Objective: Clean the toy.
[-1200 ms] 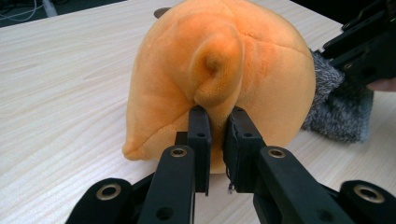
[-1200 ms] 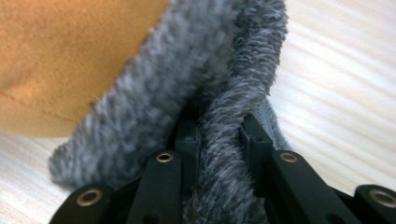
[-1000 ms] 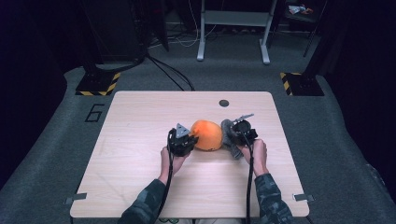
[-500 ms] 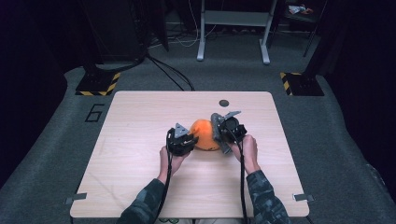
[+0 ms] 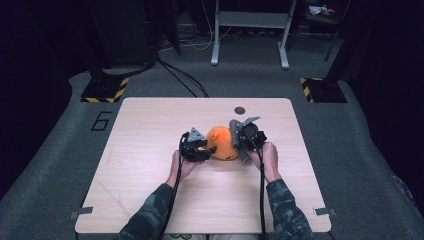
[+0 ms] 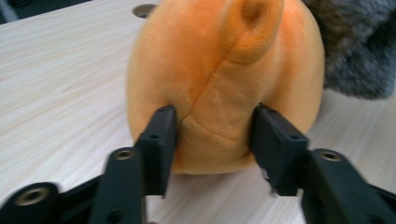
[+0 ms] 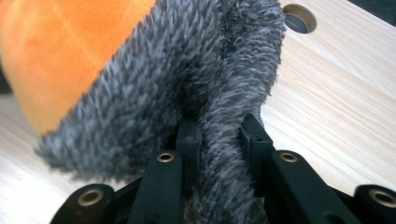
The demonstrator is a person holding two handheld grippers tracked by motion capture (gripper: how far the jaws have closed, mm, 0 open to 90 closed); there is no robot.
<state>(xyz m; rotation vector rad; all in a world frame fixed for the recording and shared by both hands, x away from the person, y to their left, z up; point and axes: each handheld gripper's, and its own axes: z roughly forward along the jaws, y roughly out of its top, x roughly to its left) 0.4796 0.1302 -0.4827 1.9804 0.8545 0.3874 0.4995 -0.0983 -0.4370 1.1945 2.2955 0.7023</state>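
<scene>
Drawn in closer over the last second, right gripper (image 5: 239,141) now pressed against the orange plush toy (image 5: 222,142) at mid-table (image 5: 150,130), with grey furry cloth (image 7: 187,88) draped up against the toy's side. Pinched on a fold of that cloth, right jaws nearly together. Clamped on the toy's opposite flank, left gripper (image 6: 212,135) squeezing a bulge of orange fabric between its jaws.

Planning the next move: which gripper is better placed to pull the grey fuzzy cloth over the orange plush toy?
Right. The right gripper already pinches a fold of the grey fuzzy cloth lying against the orange plush toy. The left gripper grips the toy's base, steadying it.
</scene>
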